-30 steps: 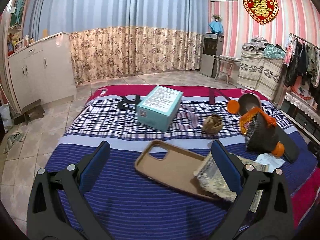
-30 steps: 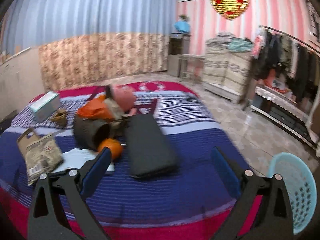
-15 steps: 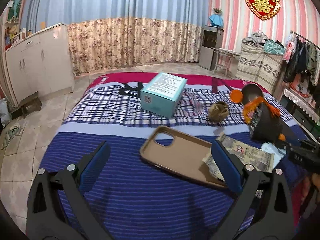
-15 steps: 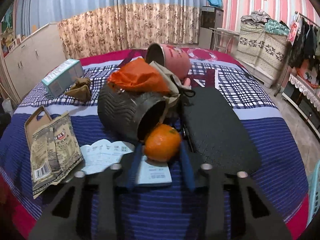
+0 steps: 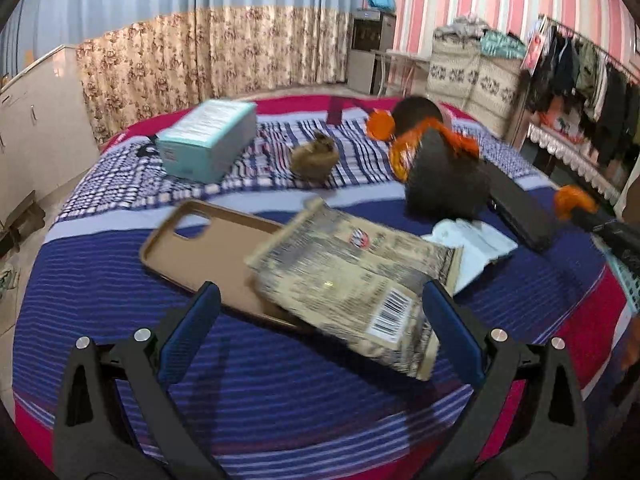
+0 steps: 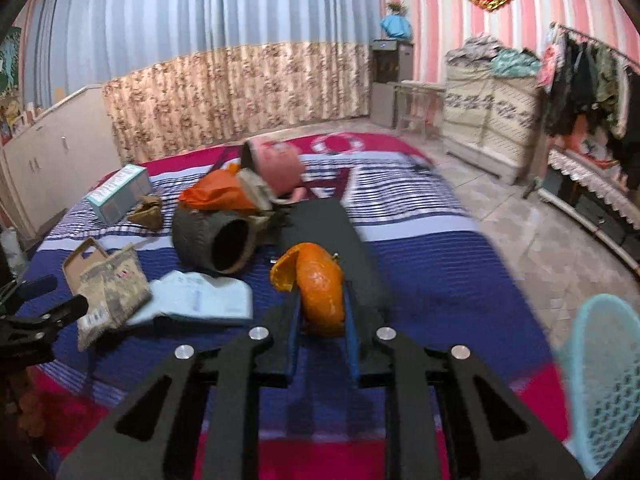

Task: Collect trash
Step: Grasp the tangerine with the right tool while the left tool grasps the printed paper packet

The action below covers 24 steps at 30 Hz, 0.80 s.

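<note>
Right hand-held gripper (image 6: 320, 320) pinching an orange peel (image 6: 316, 284), lifted above the bed (image 6: 420, 280) toward its near edge; left hand-held gripper (image 5: 316, 320) spread wide over a crumpled snack wrapper (image 5: 352, 280), flat by the bed's near edge, half atop a tan phone case (image 5: 200, 248); blue basket (image 6: 604, 380) on the floor at right.

Left wrist view: low, close over bed (image 5: 120, 360) foot, facing curtains. Right wrist view: higher, from bed's right. Both share snack packet (image 5: 352, 280) (image 6: 110, 292), teal box (image 5: 208, 140) (image 6: 118, 192).
</note>
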### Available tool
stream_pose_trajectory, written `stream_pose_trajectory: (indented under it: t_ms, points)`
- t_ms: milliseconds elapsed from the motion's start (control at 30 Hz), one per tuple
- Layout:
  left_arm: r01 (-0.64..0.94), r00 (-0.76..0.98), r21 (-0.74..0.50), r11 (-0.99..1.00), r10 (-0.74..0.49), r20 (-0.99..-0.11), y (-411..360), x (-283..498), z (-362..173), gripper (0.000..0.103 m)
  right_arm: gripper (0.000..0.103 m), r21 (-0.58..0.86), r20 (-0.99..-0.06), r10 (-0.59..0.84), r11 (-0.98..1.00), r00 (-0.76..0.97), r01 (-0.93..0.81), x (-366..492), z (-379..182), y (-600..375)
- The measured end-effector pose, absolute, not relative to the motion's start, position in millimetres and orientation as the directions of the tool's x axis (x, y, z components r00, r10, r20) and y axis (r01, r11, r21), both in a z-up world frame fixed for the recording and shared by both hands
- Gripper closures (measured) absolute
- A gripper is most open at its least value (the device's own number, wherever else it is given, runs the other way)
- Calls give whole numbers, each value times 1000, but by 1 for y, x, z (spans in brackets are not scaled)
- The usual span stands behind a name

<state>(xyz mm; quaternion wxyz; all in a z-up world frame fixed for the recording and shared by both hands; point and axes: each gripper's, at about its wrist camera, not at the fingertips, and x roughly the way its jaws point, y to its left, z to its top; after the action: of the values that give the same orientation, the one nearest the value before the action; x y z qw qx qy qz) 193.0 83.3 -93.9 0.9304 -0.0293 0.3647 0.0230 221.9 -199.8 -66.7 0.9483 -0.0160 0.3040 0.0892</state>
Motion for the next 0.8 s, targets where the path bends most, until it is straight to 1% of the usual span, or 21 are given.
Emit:
stream_pose_trajectory:
  t_ms: [33,67,100,133,167,200,233,267,333,400,433,500,533,600,633,700,800]
  points:
    - [-61,718,-41,997,16,-696,81,195,-97,6,84,18,-578,148,986,802,-168,218,-64,-207]
    - [-52,699,-54,997,-2,-715,77,198,-100,10,84,13,-576,139,987,805,-161,215,-61,-213]
    - [-45,683,-64,997,-16,-730,73,200,-104,15,84,1,-570,120,989,813,-146,209,-56,-224]
    - [-46,673,-61,997,-14,-740,70,201,-106,16,84,-5,-564,109,991,818,-136,204,-53,-231]
    - [-54,674,-39,998,8,-738,66,200,-107,20,84,-8,-560,102,992,822,-128,200,-51,-237]
    - [-47,681,-28,998,12,-732,62,199,-106,30,84,-8,-553,90,994,828,-114,194,-48,-247]
    - [-38,681,-34,999,1,-732,61,198,-105,35,84,-7,-547,85,994,833,-105,191,-46,-253]
    - [-32,676,-46,998,-13,-736,59,199,-106,42,84,-5,-540,78,995,838,-96,187,-45,-259]
    - [-38,681,-25,999,7,-732,56,197,-105,50,84,3,-529,64,997,846,-73,181,-46,-274]
    - [-23,683,-23,999,-1,-730,54,198,-104,70,84,32,-530,61,998,846,-51,179,-50,-288]
    - [-22,683,-25,999,-3,-730,54,198,-103,72,84,41,-531,61,998,845,-46,179,-51,-292]
    - [-23,699,-9,1000,10,-716,52,197,-98,86,84,58,-528,57,998,848,-31,177,-54,-302]
    - [-21,708,0,1000,15,-706,51,197,-95,88,84,64,-524,56,998,850,-26,176,-54,-305]
    - [-20,739,19,1000,27,-673,49,194,-84,96,84,80,-515,53,997,856,-14,175,-53,-314]
    - [-17,753,32,999,33,-657,46,194,-78,99,84,87,-512,50,996,857,-7,174,-53,-319]
    - [-14,770,50,999,43,-637,43,193,-70,100,84,96,-511,40,995,859,11,173,-53,-328]
    - [5,798,49,999,26,-602,34,193,-52,101,84,107,-504,19,993,864,40,170,-52,-341]
